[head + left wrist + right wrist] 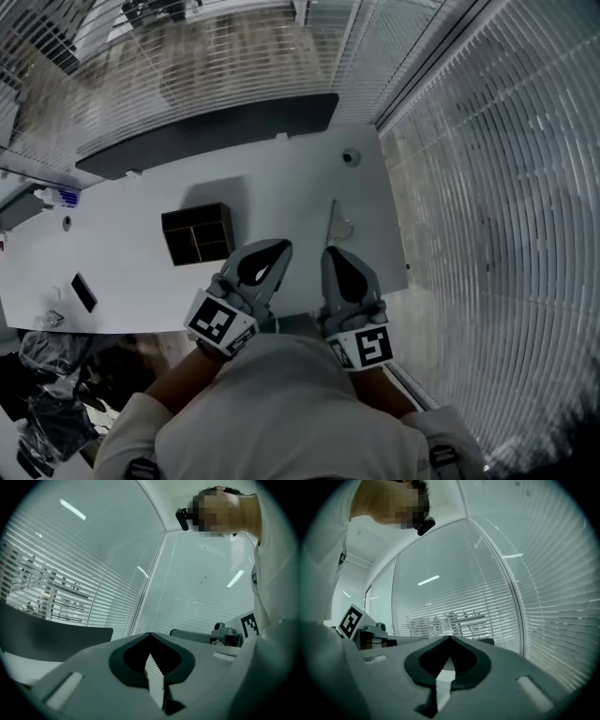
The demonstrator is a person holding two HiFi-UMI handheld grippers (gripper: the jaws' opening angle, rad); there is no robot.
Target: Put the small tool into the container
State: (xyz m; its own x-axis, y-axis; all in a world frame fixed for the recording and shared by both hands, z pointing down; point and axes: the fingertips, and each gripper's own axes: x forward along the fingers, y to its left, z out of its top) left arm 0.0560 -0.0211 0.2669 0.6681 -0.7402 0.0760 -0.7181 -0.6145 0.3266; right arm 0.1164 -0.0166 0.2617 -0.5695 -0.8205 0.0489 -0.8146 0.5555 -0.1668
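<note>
the small tool (333,223) lies on the white table (131,258), a thin pale strip with a little loop at its side, too slight to make out further. it sits well to the right of the container (195,214), a dark square box split into four compartments that stands apart from it toward the middle of the table. the tool is not in the box and nothing holds it

just in front of the tool's near end is the right gripper (330,251), and beside that the left gripper (281,246), both pointing out over the near edge of the table, with their marker cubes back toward the person's white sleeves. in the right gripper view the right gripper's tips (450,639) meet in a point, clenched with nothing between them. the left gripper view shows the same for the left gripper (150,635): jaws pressed together, empty

farther off, a small round object (351,157) rests near the far right corner of the table, a flat dark slab (83,292) lies near the left edge, and a long dark panel (211,134) runs along the far side. slatted blinds (497,234) cover the glass walls around
</note>
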